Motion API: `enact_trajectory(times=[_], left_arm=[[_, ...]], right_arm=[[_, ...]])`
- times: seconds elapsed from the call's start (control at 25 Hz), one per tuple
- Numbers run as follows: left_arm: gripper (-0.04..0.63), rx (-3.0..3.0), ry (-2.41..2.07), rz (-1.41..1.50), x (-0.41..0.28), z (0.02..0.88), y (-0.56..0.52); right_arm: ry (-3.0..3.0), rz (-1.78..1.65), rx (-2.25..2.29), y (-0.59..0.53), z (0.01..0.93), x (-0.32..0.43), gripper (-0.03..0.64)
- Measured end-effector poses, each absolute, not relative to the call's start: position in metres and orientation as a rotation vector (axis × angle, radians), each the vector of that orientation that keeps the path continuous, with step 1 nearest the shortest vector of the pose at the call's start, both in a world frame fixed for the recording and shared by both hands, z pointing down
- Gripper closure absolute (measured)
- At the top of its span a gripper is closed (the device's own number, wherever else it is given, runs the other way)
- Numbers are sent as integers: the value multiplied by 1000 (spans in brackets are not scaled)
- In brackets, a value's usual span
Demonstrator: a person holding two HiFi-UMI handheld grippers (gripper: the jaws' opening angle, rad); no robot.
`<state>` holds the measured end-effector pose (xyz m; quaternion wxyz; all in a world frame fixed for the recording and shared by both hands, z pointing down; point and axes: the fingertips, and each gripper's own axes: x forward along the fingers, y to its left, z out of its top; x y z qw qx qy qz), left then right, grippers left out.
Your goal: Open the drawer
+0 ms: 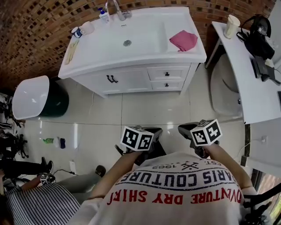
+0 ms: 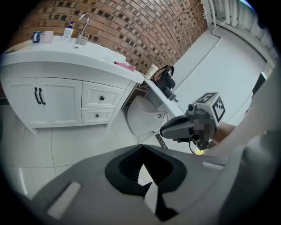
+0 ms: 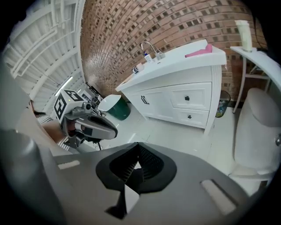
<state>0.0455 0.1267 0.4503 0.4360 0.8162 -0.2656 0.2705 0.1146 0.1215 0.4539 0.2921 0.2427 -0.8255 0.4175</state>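
Well apart: drawer (image 1: 167, 74), left gripper (image 2: 142, 169), right gripper (image 3: 133, 167); floor (image 1: 145, 107) between.

A bathroom-like room seen from above. The back wall (image 1: 39, 22) is red-brown brick with scattered darker bricks. In front of it stands a white vanity (image 1: 127, 81) with a broad white counter (image 1: 88, 55), a sunken basin (image 1: 145, 37) and a chrome tap (image 1: 117, 9). A pink cloth (image 1: 183, 40) lies on the counter's right end, and small bottles stand near the tap. The floor (image 1: 145, 110) is pale, glossy tile that catches soft reflections. At left sits a dark green bin with a white lid (image 1: 28, 96). At right a long white side table (image 1: 248, 88) carries a pale cup (image 1: 231, 25) and black equipment (image 1: 260, 35). A rounded white seat (image 1: 224, 94) stands beneath it.
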Motion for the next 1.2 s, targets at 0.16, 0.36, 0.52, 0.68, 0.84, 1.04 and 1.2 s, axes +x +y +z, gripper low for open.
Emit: enact_trajectory(times=[0.16,0.36,0.52,0.68,0.84,1.04,1.2], left_arm=[[600,2030,-619,699,8,458,72],[600,2004,-601,716,-39,471,14],[600,1999,-566,709,-60,477,-20],[600,1987,-536,722,-76,486,-44],[600,1971,-515,714,-78,498,-59],[600,1947,-506,721,-78,516,-66],[600,1920,-528,701,-77,526,-67]], right_arm=[[-2186,1156,654,70,461,75,609],[-2143,1205,658,20,475,32,609],[-2115,1232,676,-13,482,11,609],[-2101,1262,662,-33,486,-9,591],[-2074,1280,673,-47,497,-11,595],[-2048,1299,678,-54,513,-6,600],[-2044,1306,668,-56,527,3,566]])
